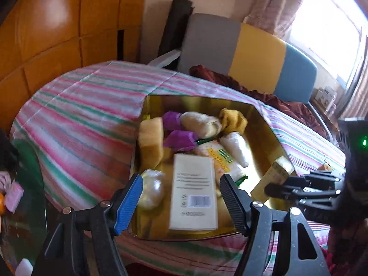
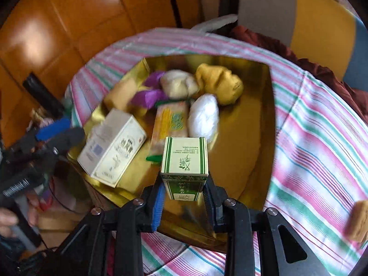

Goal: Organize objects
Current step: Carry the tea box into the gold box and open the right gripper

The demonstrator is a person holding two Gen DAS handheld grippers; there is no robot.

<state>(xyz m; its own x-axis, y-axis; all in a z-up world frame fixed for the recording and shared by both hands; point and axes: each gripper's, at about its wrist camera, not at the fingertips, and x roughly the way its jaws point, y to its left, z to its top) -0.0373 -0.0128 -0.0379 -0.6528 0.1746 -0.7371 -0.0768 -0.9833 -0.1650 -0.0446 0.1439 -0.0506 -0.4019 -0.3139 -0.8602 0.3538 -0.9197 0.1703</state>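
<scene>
A gold tray stands on the striped cloth and holds several things: purple paper, a beige roll, a mustard cloth, a white wrapped bundle, a yellow packet and a sponge. A white carton lies at the tray's near side. My left gripper hovers open above that carton, its pads clear of it. My right gripper is shut on a small green-and-white box, held over the tray's near edge.
The striped cloth covers a round table. A chair with a grey, yellow and blue back and a maroon cloth sit behind it. Wooden cabinets stand at the left. A loose sponge lies on the cloth at the right.
</scene>
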